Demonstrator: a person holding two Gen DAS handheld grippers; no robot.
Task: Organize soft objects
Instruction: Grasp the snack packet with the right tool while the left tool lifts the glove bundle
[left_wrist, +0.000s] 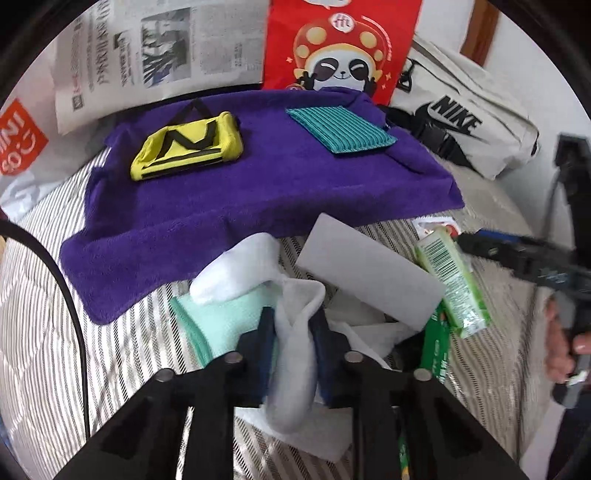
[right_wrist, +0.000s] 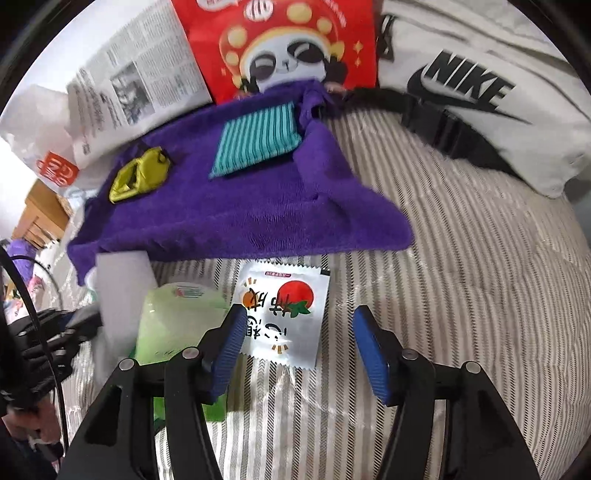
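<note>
A limp white sock (left_wrist: 291, 354) lies in the heap of soft things at the near edge of the bed, and the left gripper (left_wrist: 293, 356) has it pinched between its two dark blue pads, the jaws drawn in tight on the fabric. The sock's toe end bulges out to the left beyond the fingers, resting on a folded mint-green cloth (left_wrist: 225, 317). Under and beside the sock are loose white tissue sheets (left_wrist: 369, 332), and a flat grey rectangular sponge block (left_wrist: 369, 266) lies tilted just right of it. A green plastic-wrapped tissue pack (left_wrist: 454, 280) leans against the block's right side.

Farther back, a purple terry towel (left_wrist: 258, 192) is spread over the grey-and-white striped quilt (left_wrist: 33, 332). On the towel sit a yellow pouch with black straps (left_wrist: 186, 146) toward the left and a teal ribbed cloth pad (left_wrist: 341, 129) toward the right, well apart.

The right gripper (right_wrist: 301, 338) hovers over the quilt with its blue ribbed pads standing apart and nothing clamped; a white foil sachet printed with a red tomato (right_wrist: 284, 317) lies flat on the quilt below the gap, its left edge just beside the left pad.

Behind the towel stand a red paper bag with a cartoon panda (left_wrist: 343, 48), a propped newspaper (left_wrist: 155, 55), and a cream canvas bag with a black logo (left_wrist: 469, 122). A person's hand (left_wrist: 565, 343) shows at the right edge.
</note>
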